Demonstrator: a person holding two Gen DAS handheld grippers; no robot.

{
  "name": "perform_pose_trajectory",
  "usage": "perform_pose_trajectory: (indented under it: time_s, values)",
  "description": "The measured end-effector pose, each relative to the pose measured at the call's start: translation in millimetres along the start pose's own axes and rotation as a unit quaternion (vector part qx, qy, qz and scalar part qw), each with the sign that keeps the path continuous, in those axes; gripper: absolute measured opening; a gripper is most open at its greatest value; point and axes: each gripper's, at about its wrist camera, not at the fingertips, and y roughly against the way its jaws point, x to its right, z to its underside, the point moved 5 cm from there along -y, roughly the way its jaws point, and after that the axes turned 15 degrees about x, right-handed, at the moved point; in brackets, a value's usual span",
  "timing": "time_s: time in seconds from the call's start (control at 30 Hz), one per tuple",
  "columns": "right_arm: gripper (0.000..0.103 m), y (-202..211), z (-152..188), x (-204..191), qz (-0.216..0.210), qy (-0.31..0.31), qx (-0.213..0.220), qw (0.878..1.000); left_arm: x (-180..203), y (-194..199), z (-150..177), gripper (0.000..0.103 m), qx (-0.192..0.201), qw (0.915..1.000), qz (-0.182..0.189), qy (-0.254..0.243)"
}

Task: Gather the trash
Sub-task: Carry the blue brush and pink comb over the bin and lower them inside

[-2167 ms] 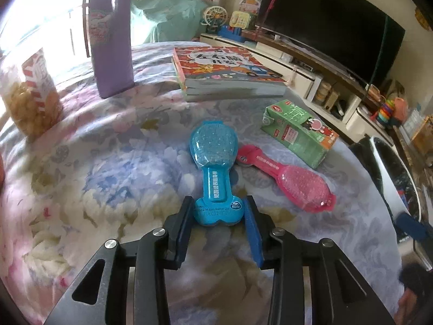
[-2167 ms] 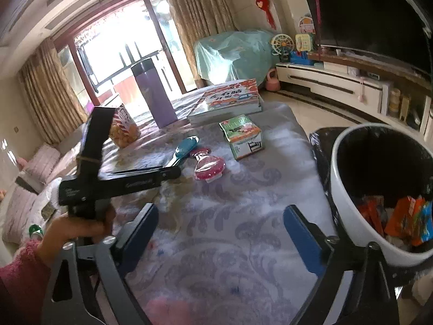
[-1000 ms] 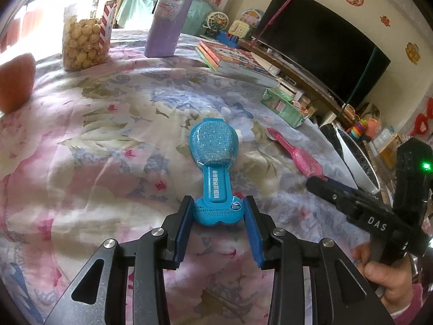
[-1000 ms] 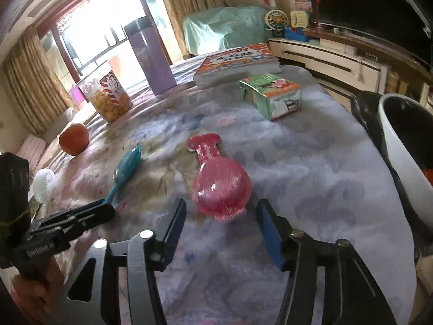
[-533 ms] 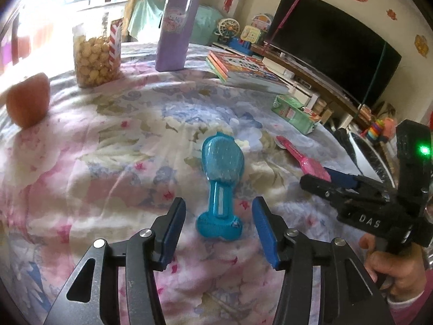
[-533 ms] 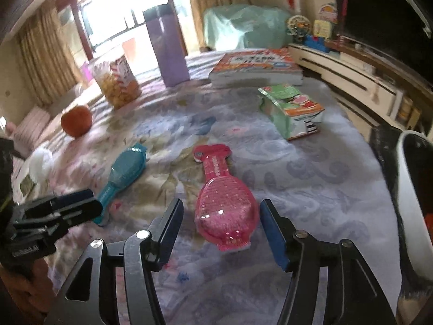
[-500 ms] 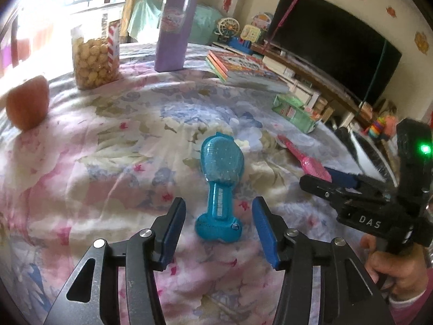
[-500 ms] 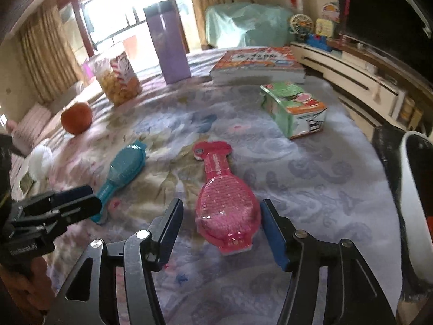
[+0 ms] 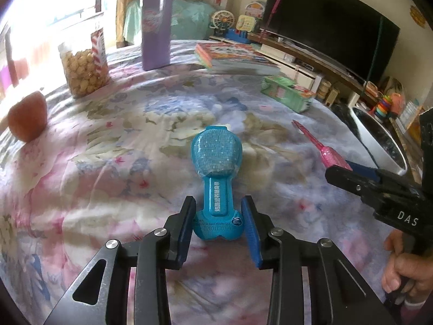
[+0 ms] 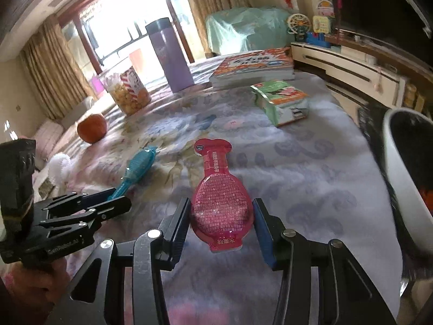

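Blue plastic packet (image 9: 216,187) is lying flat on the floral tabletop (image 9: 108,162), its narrow printed end sitting between the pads of the left tongs (image 9: 217,226), which are closing to touch or nearly touch it, likely because that end fits the jaws. Ahead of the right tongs (image 10: 220,224), the pink packet (image 10: 219,203) is resting with its bulbous end between pads that are standing slightly apart from it. Off to the right of the right tongs, the white bin (image 10: 406,178) is waiting, probably for both packets.
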Motion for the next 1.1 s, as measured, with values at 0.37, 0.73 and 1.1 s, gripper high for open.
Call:
perform_pose_trajectory:
  time_s: [0.37,0.73,1.1]
  values:
    - [0.047,58.7,10.1,17.8,0.003,-0.034,0.034,0.999,46.1,31.2,9.9,0.033,0.003,0.9993,0.026,-0.028]
    - [0.047,99.1,11.3,34.6,0.006,-0.047,0.057,0.997,86.4,45.6,10.2,0.033,-0.002,0.9973,0.065,-0.035]
    - [0.047,112.9,17.0,52.0,0.015,-0.067,0.062,0.996,109.8,42.3,9.7,0.033,-0.007,0.9956,0.083,-0.043]
